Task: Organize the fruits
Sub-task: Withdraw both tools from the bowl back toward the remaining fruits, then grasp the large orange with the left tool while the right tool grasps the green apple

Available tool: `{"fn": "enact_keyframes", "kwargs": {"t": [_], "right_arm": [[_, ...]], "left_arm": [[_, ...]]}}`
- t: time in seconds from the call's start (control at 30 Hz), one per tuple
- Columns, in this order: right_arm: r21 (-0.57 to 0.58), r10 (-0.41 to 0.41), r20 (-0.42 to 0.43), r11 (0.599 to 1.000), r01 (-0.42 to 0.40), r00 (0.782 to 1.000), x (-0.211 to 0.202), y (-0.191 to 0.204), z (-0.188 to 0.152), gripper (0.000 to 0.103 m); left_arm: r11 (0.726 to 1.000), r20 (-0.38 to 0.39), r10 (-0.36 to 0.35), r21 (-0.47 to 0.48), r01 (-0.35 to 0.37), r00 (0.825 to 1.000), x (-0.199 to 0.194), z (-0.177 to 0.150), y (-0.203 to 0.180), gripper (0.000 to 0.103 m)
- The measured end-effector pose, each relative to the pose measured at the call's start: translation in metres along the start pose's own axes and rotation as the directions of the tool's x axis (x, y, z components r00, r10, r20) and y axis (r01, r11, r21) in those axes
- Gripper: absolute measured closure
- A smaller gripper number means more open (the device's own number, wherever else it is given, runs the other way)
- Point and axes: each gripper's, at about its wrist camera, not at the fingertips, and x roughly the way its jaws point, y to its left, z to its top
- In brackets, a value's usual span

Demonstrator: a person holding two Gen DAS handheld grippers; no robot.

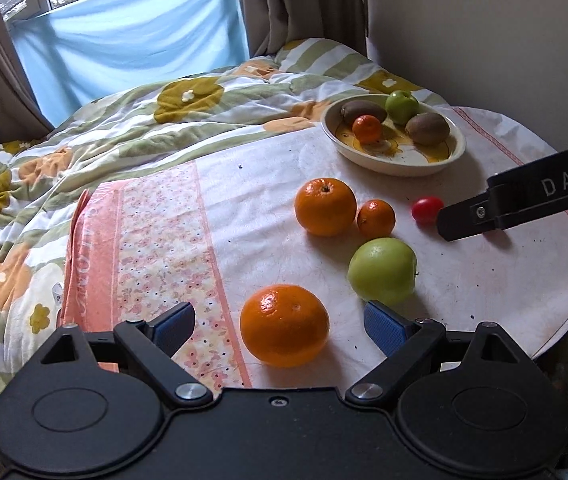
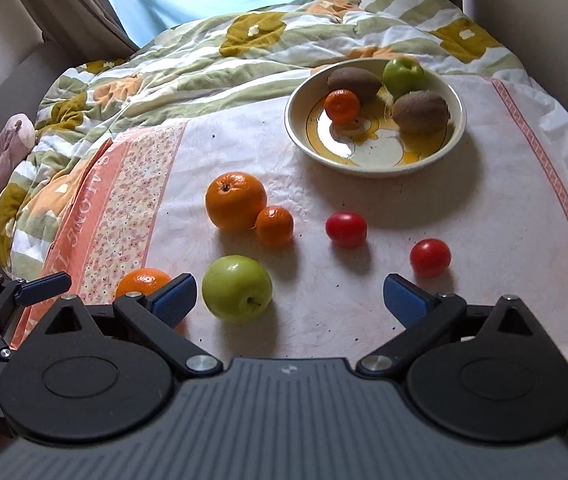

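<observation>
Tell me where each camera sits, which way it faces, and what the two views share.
Left wrist: on the open left gripper, low, facing the near orange and bowl; the right gripper enters from the right.
Right wrist: on the open right gripper, facing the green apple, two tomatoes and the bowl; the left gripper's fingers show at left.
Shared: bowl, oranges, apple, cloth.

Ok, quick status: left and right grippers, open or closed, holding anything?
Left gripper: open, empty, with the near orange between its fingers, not gripped.
Right gripper: open, empty, the green apple just ahead.
</observation>
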Motion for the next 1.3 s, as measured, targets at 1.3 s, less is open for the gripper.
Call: {"fn": "enact_keyframes", "kwargs": {"t": [1.3], "right_arm": [[-0.006,-0.020,-0.074,1.000,0.020,0.997,0.067,0.047,-0.005,0.013]], "left_arm": [[0.993,-0.084,-0.102,0.058,0.107,0.991,0.044,-0.023,0.022,0.036]]}}
